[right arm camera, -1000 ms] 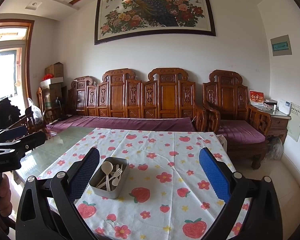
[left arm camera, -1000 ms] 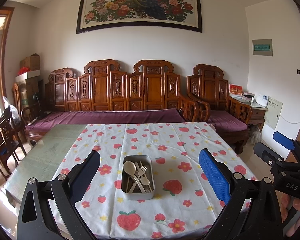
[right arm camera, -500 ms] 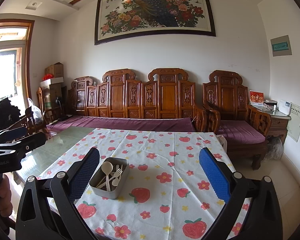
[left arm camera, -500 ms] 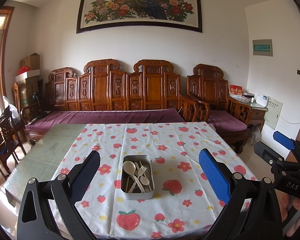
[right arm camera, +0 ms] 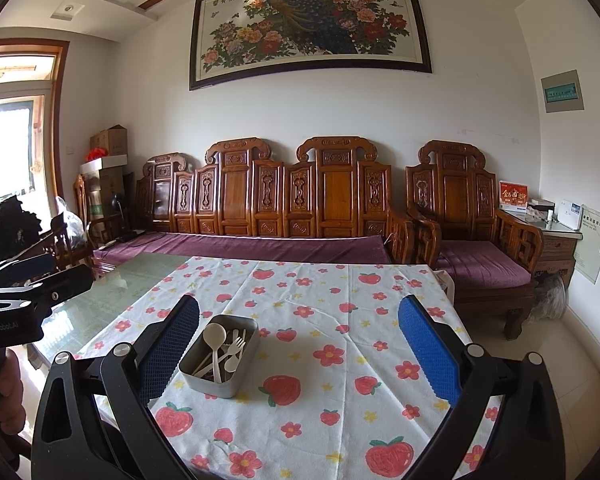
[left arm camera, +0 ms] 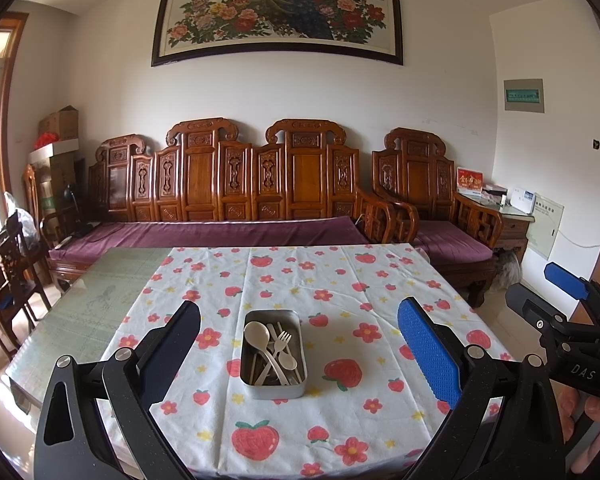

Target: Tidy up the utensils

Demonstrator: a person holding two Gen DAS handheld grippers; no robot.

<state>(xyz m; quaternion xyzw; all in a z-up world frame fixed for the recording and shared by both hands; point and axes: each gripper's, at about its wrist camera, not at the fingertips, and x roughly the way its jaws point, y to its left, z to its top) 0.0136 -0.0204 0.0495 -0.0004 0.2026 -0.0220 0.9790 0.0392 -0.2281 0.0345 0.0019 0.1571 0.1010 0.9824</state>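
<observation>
A rectangular metal tin (left arm camera: 273, 385) (right arm camera: 212, 380) sits on the strawberry tablecloth (left arm camera: 340, 292) (right arm camera: 320, 312). Inside lie cream plastic utensils: a large spoon (left arm camera: 257, 335) (right arm camera: 214, 337), a fork (left arm camera: 281, 340) (right arm camera: 237, 346), a small spoon (left arm camera: 288, 361) and more. My left gripper (left arm camera: 299, 338) is open, raised above the near table edge, the tin framed between its fingers. My right gripper (right arm camera: 299, 336) is open too, held right of the tin, and appears at the right edge of the left wrist view (left arm camera: 556, 292). Nothing is held.
The table's left part is bare glass (left arm camera: 88, 304). A carved wooden sofa with purple cushions (left arm camera: 220, 236) runs behind the table, an armchair (left arm camera: 440, 216) and side cabinet (left arm camera: 512, 220) to the right. Wooden chairs (left arm camera: 4, 272) stand at far left.
Both views have shifted very slightly; the tin sits a touch higher in the left wrist view. Both grippers stay open and empty.
</observation>
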